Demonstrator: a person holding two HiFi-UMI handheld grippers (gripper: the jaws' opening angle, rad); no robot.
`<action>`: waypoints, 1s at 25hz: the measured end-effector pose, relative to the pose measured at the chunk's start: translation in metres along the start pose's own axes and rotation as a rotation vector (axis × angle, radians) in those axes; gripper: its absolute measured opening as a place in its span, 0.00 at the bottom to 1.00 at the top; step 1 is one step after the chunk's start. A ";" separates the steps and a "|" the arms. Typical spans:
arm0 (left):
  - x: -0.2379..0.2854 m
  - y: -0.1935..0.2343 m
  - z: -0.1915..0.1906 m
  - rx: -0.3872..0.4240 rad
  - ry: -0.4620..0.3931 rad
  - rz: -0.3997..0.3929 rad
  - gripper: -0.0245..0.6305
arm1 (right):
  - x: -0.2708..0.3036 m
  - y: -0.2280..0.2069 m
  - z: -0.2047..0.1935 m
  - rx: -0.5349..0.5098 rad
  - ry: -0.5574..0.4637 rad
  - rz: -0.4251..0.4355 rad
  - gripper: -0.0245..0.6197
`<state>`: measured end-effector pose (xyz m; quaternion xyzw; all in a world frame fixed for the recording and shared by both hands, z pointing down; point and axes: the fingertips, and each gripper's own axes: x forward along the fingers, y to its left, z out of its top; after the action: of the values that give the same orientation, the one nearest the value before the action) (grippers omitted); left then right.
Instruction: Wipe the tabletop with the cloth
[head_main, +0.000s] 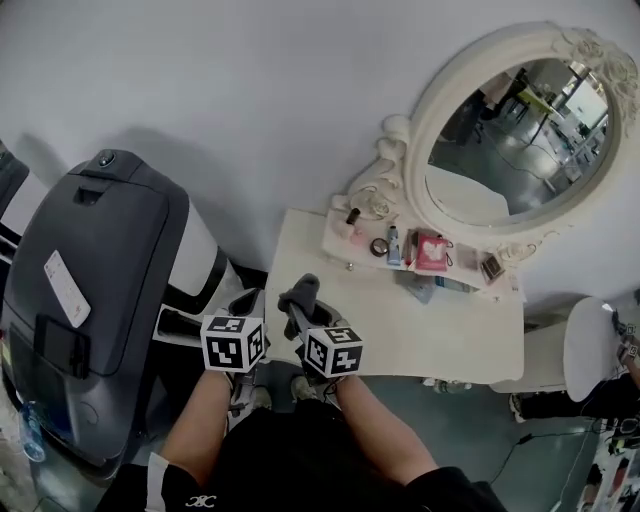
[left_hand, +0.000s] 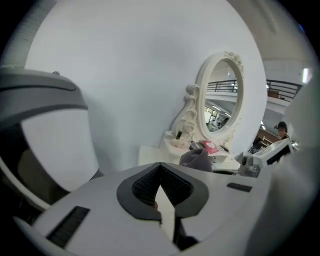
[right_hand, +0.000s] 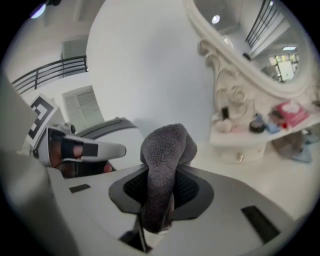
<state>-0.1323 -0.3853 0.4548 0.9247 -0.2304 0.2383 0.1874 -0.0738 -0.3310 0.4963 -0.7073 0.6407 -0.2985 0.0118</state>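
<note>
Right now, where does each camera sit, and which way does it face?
Head view: on the person's head, steeply down at the table; forearms, left gripper and right gripper show.
Left gripper view: on that gripper, along its shut, empty jaws toward the mirror.
Right gripper view: on that gripper, along jaws shut on the cloth, toward the mirror.
Shared: all show mirror and cloth.
</note>
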 end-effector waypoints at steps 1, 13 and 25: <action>0.003 -0.012 0.010 0.033 -0.015 -0.026 0.04 | -0.013 -0.009 0.021 -0.015 -0.067 -0.054 0.18; 0.017 -0.142 0.061 0.213 -0.128 -0.258 0.04 | -0.178 -0.072 0.121 -0.037 -0.479 -0.431 0.18; 0.028 -0.162 0.071 0.240 -0.133 -0.279 0.04 | -0.202 -0.090 0.129 -0.038 -0.545 -0.460 0.18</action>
<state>-0.0018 -0.2940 0.3730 0.9771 -0.0819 0.1741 0.0913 0.0631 -0.1772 0.3438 -0.8867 0.4436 -0.0815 0.1016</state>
